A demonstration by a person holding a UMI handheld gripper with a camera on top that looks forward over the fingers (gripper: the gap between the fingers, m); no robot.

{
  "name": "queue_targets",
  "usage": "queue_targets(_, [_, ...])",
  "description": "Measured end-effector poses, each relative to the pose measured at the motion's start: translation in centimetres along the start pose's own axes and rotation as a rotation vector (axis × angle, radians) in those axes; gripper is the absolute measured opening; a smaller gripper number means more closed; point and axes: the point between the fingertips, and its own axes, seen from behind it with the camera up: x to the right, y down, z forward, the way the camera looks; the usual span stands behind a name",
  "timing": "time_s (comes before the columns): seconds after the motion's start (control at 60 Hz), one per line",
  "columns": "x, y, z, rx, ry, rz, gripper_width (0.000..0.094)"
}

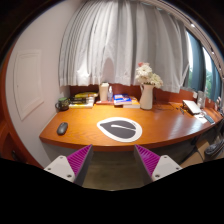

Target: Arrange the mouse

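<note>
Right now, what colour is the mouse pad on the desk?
The mouse pad is white with a dark oval centre, seen in the gripper view, beyond the open gripper.

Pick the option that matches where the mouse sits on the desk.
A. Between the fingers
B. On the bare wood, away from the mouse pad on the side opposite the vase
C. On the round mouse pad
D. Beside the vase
B: the mouse lies on bare desk, apart from the mouse pad, far from the vase and beyond the open fingers.

A big wooden desk (150,128) stands by white curtains (120,40). A white vase of flowers (147,88) sits at the back of it, with books (84,99) near. An open laptop (193,105) is beside the window (197,60).
</note>
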Motion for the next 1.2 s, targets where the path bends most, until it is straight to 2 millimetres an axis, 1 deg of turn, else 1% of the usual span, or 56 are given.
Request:
queue_targets(0.05, [-3.2, 2.0, 1.4, -0.039, -0.034, -0.013, 0.0830])
queue_targets(0.1, [-6.6, 3.5, 2.6, -0.072, -0.076, -0.023, 0.0831])
queue_targets(0.15, [-9.6, 4.7, 4.0, -0.101, -0.111, -0.029, 0.0842])
queue_targets(0.2, [-12.6, 5.2, 5.4, -0.117, -0.146, -0.034, 0.0844])
queue_targets(0.3, [-18.1, 5.5, 8.7, -0.141, -0.197, -0.044, 0.0845])
queue_targets(0.383, [-22.0, 5.1, 11.8, -0.154, -0.224, -0.049, 0.0842])
queue_targets(0.533, [-27.1, 3.3, 17.6, -0.164, -0.240, -0.047, 0.0843])
queue_targets(0.617, [-29.1, 2.4, 20.5, -0.169, -0.240, -0.052, 0.0839])
queue_targets(0.683, [-30.3, 1.9, 22.6, -0.176, -0.231, -0.057, 0.0829])
queue_targets(0.733, [-30.7, 2.1, 24.3, -0.192, -0.213, -0.062, 0.0815])
queue_targets(0.8, [-31.2, 2.2, 26.0, -0.213, -0.197, -0.067, 0.0772])
queue_targets(0.833, [-31.3, 1.8, 26.7, -0.206, -0.183, -0.076, 0.0754])
queue_targets(0.867, [-31.6, 1.6, 27.1, -0.212, -0.181, -0.075, 0.0716])
queue_targets(1.0, [-31.5, 1.1, 28.1, -0.226, -0.164, -0.056, 0.0517])
queue_targets(1.05, [-31.5, 1.1, 28.2, -0.227, -0.159, -0.053, 0.0491])
queue_targets(1.067, [-31.5, 1.0, 28.3, -0.226, -0.156, -0.053, 0.0461])
queue_targets(1.133, [-31.3, 1.1, 28.5, -0.239, -0.142, -0.058, 0.0411])
queue_targets(1.2, [-31.3, 1.1, 28.6, -0.266, -0.131, -0.068, 0.0377])
